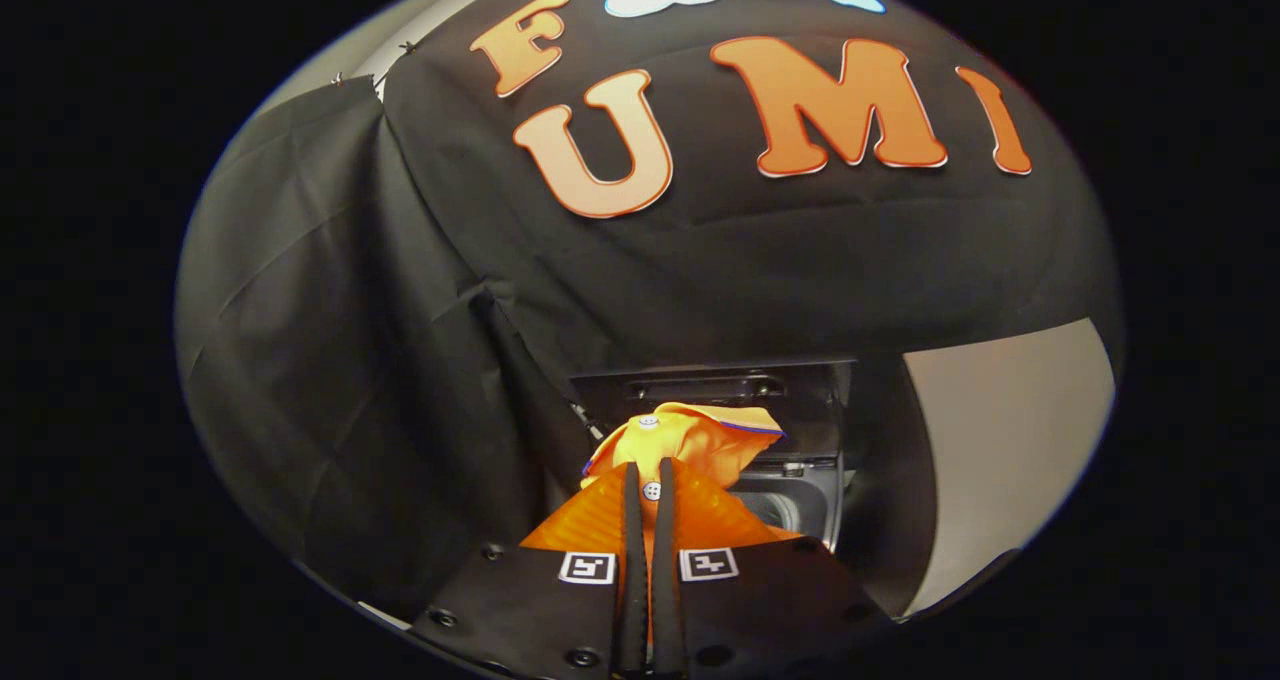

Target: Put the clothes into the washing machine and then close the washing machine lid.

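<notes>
The dark grey washing machine stands beyond the fingers, against the black cloth booth wall. Its lid looks raised at the back, presumably left open so the load can go in, though the dim light makes the drum mouth hard to read. One machine is in view.

Next in size is the single orange fabric garment, edged in a thin blue trim. It bunches up at twelve o'clock from the fingertips, hanging in front of the machine's opening rather than inside it, so it is not yet loaded. Two small white buttons show on it, one above the other.

The gripper has its two fingers drawn nearly together, pinching a fold of the garment between them, a tight hold that suits carrying limp cloth. Two square black-and-white markers sit at the fingers' bases, at seven and five o'clock.
</notes>
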Tool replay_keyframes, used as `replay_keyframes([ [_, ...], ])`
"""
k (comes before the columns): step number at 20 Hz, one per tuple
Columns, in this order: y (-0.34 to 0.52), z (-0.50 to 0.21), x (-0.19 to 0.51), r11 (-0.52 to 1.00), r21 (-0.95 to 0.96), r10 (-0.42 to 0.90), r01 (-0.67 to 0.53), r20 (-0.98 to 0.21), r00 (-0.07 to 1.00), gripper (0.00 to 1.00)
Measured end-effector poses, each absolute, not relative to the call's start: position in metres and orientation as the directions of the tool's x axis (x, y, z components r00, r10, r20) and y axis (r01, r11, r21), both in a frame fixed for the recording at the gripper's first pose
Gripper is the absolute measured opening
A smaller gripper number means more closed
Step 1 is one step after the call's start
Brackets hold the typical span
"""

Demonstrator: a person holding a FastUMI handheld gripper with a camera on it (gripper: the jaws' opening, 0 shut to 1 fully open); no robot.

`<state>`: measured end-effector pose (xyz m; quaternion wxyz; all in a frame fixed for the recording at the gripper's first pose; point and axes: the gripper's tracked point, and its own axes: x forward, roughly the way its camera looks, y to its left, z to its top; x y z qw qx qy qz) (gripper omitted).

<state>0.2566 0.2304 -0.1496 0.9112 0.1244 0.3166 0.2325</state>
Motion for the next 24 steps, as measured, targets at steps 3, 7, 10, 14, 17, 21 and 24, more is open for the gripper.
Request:
replay_keyframes([
  [3, 0.258, -0.175, 0.272, 0.855, 0.387, 0.513, -0.346, -0.533, 0.673, 0.1],
  [7, 0.28, -0.214, 0.29, 0.86, 0.387, 0.506, -0.333, -0.561, 0.655, 0.1],
  [10, 0.289, -0.245, 0.3, 0.87, 0.372, 0.49, -0.323, -0.593, 0.639, 0.1],
  [14, 0.292, -0.283, 0.31, 0.879, 0.378, 0.473, -0.289, -0.62, 0.626, 0.1],
  [17, 0.291, -0.31, 0.316, 0.886, 0.375, 0.459, -0.271, -0.635, 0.622, 0.1],
  [21, 0.291, -0.351, 0.316, 0.893, 0.364, 0.447, -0.263, -0.657, 0.608, 0.1],
  [24, 0.29, -0.382, 0.313, 0.9, 0.356, 0.433, -0.25, -0.683, 0.588, 0.1],
])
